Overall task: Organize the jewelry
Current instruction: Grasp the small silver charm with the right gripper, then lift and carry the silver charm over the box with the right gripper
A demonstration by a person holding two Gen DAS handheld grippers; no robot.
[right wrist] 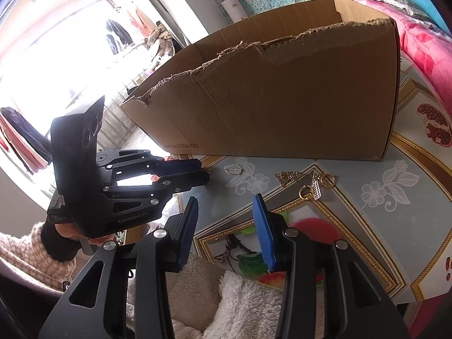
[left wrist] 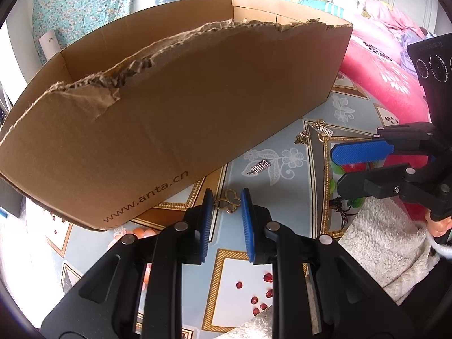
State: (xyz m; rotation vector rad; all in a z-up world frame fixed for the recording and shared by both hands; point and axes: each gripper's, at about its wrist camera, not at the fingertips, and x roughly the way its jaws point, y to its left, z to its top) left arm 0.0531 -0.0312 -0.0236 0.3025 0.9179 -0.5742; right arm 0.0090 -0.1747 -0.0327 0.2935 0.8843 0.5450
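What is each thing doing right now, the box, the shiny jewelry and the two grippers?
Cardboard box: open on top, near edge torn.
Gold butterfly piece: flat on the tablecloth, between the left gripper fingers, not clearly pinched.
Silver charm: lying loose.
Gold jewelry pile: lying loose near the box.
Right gripper: open, empty.

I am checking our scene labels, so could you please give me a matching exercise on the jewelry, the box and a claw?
Things:
1. gold butterfly charm
2. silver comb-shaped charm
3. cardboard box
4. right claw

States or places:
A. top edge torn ragged
B. open, with nothing between its fingers
C. between the fingers of the left claw
D. lying alone on the tablecloth, close to the box

Pairs: 1-C, 2-D, 3-A, 4-B
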